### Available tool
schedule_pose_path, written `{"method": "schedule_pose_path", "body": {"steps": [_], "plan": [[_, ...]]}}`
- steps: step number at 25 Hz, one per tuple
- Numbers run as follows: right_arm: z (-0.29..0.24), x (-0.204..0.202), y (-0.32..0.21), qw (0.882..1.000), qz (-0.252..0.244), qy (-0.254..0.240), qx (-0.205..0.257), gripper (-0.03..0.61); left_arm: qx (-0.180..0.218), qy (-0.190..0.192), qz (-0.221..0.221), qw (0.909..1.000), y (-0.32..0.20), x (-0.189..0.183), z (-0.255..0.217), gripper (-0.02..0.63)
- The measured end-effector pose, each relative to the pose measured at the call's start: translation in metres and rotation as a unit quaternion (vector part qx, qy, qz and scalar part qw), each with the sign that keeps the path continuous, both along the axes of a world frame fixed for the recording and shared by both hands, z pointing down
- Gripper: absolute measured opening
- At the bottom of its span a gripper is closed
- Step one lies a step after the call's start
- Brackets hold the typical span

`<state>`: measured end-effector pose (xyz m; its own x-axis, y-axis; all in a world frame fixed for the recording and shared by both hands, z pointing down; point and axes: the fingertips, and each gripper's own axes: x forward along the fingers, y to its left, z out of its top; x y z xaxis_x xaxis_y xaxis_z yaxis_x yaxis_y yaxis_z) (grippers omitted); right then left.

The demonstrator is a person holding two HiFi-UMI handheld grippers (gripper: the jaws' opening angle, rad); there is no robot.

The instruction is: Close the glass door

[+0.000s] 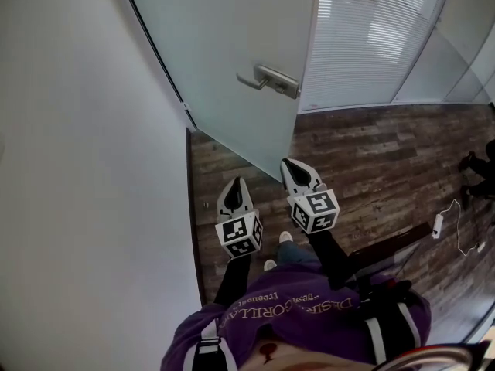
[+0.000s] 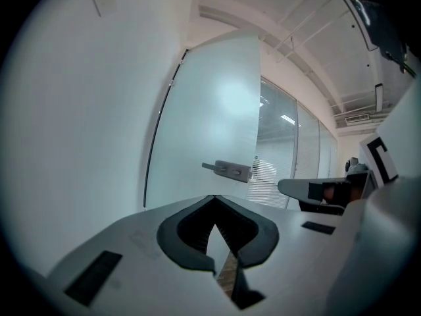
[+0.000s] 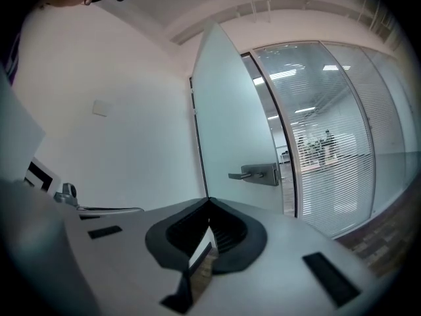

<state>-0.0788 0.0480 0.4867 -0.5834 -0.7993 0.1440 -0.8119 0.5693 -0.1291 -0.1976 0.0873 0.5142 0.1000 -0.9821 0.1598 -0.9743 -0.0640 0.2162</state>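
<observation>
The frosted glass door (image 1: 224, 60) stands open, angled out from the white wall (image 1: 85, 168). Its top is cut off in the head view. Its metal handle (image 1: 271, 79) sits near the door's free edge. Just short of the door, above the wooden floor (image 1: 371, 161), the left tool (image 1: 237, 182) and the right tool (image 1: 288, 163) point toward it without touching it. Each has its jaws pressed together, with nothing between them. Right of the door, a slatted glass partition (image 1: 363, 37) obscures whatever lies behind it. Farther right of the door, dark shapes (image 1: 478, 165) at the frame's edge are too small to identify.
</observation>
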Motion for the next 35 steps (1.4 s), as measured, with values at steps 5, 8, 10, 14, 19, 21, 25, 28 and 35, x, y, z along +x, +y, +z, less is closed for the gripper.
{"method": "schedule_pose_path", "body": {"steps": [5,8,10,14,19,21,25,28,35], "plan": [[-0.002,0.006,-0.029,1.0,-0.008,0.002,-0.002,-0.009,0.0,-0.001,-0.006,1.0,-0.03,0.007,-0.005,0.001],[-0.006,0.013,-0.051,1.0,-0.01,0.002,0.001,-0.009,0.004,-0.003,-0.006,1.0,-0.05,0.013,-0.009,0.0],[-0.006,0.017,-0.065,1.0,-0.011,0.002,0.001,-0.009,0.004,-0.005,-0.006,1.0,-0.063,0.017,-0.01,0.0],[-0.006,0.024,-0.086,1.0,-0.015,0.001,-0.002,-0.009,0.003,-0.01,-0.008,0.9999,-0.083,0.026,-0.011,0.0],[-0.005,0.029,-0.104,1.0,-0.028,0.001,-0.003,-0.009,0.002,-0.01,-0.018,0.9998,-0.1,0.031,-0.009,0.0],[-0.002,0.034,-0.111,1.0,-0.027,0.002,-0.005,-0.009,0.0,-0.009,-0.02,0.9998,-0.106,0.034,-0.007,0.0],[0.004,0.042,-0.121,1.0,-0.018,0.003,-0.011,-0.009,-0.007,-0.009,-0.016,0.9998,-0.115,0.038,-0.001,0.0],[0.003,0.044,-0.128,1.0,-0.013,0.002,-0.011,-0.009,-0.009,-0.006,-0.008,0.9999,-0.125,0.04,-0.002,0.0],[0.0,0.051,-0.158,1.0,0.027,-0.001,-0.011,-0.009,-0.002,-0.035,0.031,0.9989,-0.164,0.036,-0.007,0.0]]}}
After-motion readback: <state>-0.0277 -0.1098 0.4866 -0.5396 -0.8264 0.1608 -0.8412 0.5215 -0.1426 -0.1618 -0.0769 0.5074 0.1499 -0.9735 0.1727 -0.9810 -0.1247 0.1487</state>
